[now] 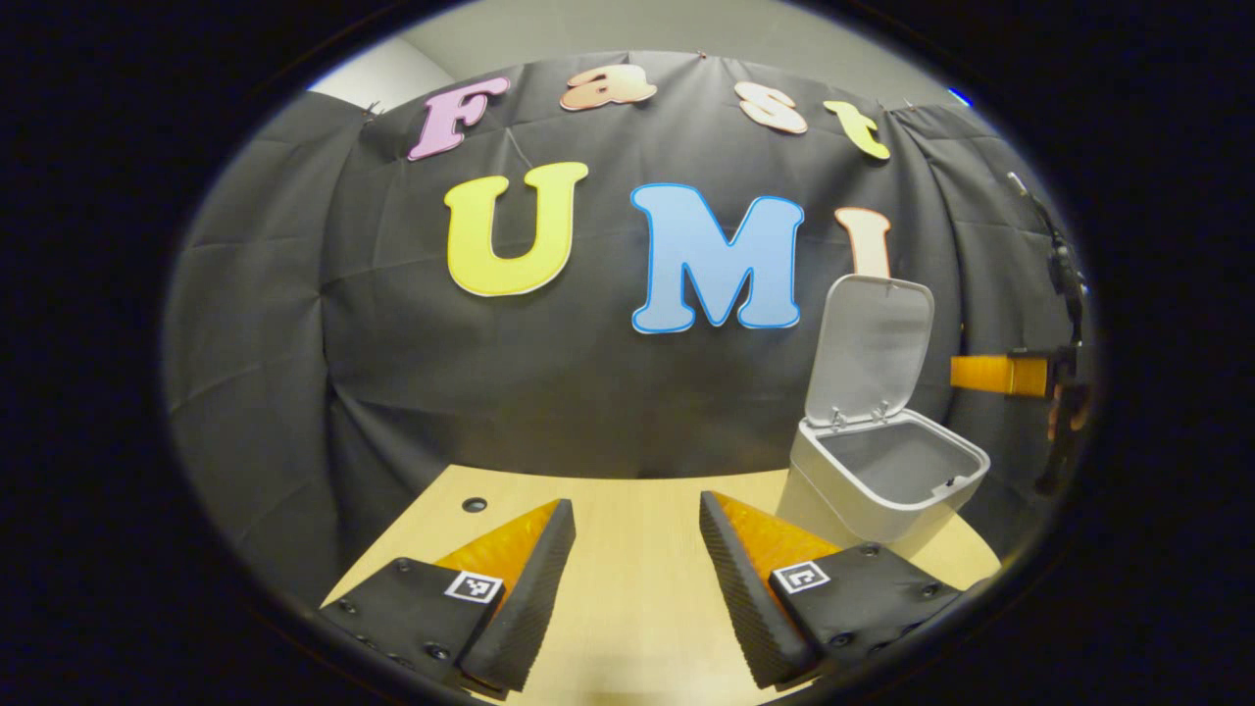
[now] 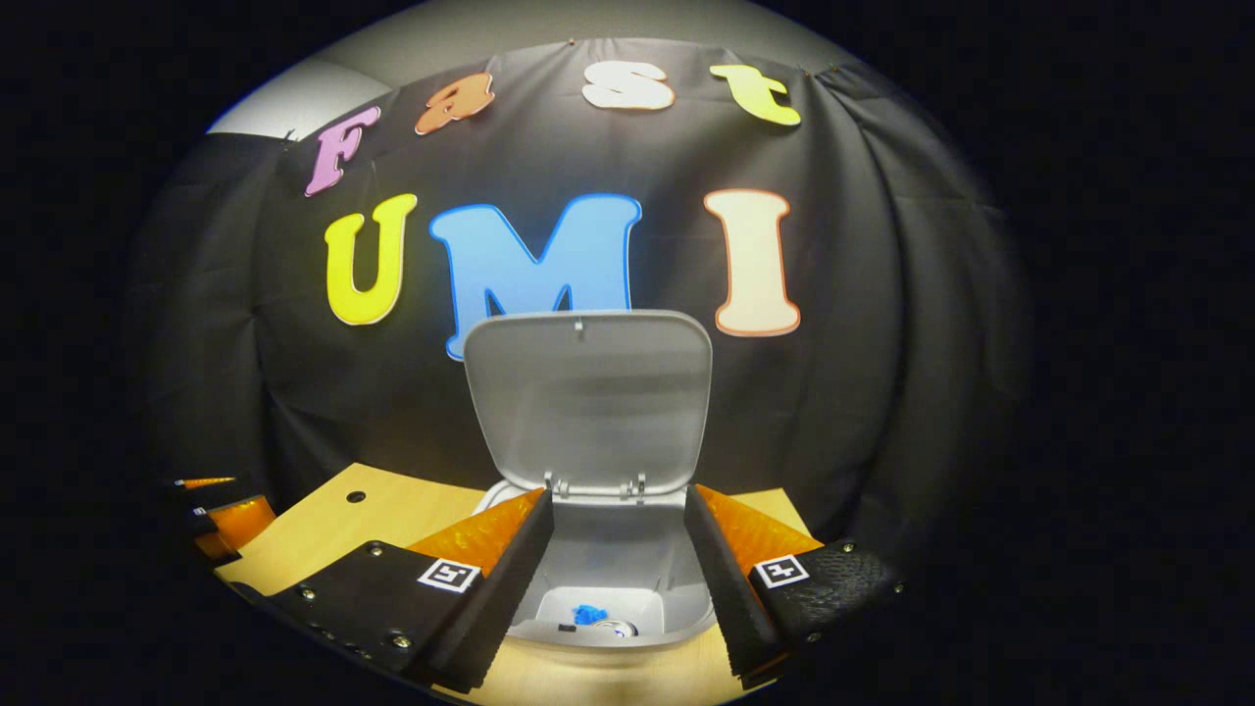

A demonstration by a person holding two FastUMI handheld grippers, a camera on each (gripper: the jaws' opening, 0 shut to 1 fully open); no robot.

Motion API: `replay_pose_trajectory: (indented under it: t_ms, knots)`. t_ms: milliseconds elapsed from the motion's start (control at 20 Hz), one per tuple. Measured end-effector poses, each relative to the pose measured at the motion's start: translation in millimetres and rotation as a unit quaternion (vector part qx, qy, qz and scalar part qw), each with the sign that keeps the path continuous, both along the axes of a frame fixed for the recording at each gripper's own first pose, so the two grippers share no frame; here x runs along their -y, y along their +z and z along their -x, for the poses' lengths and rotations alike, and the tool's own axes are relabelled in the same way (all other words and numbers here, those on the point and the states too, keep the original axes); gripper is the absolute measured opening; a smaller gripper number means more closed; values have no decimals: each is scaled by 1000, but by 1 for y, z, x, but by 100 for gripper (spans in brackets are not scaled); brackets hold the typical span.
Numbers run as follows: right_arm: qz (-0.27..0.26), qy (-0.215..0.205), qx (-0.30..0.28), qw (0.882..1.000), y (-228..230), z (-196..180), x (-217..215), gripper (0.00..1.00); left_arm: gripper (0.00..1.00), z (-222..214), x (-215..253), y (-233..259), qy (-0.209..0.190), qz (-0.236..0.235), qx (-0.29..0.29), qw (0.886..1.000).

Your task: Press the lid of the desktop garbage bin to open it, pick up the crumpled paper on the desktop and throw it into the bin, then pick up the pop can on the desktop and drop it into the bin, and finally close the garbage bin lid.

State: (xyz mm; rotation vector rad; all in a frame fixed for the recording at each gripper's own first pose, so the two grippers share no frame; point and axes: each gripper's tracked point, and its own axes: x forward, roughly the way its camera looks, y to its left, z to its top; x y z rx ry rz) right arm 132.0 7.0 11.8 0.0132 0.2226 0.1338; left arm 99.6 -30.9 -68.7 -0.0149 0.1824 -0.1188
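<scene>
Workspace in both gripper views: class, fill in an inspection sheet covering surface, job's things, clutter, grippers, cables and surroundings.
Surface: light wooden desktop with a small round hole near its far left edge.
Job's things: white garbage bin stands with its lid upright and open. At the bottom lie something blue and a metal can top; whether the blue item is the paper cannot be told.
Clutter: nothing seen on the desktop.
Grippers: left gripper open over bare desktop, left of the bin; right gripper open, fingers framing the bin's mouth, holding nothing.
Cables: nothing seen.
Surroundings: black cloth wall behind the desk.
</scene>
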Motion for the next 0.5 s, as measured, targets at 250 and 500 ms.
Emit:
replay_pose_trajectory:
  t_ms: [250, 500]
  knots:
    - [7, -3, 77, 997, 60, -14, -6, 86, 92, 1, 1, 1, 0, 3, 2, 1000]
    - [3, -6, 110, 994, 88, -36, -11, 86, 92, 4, -7, 0, 9, 9, 0, 1000]
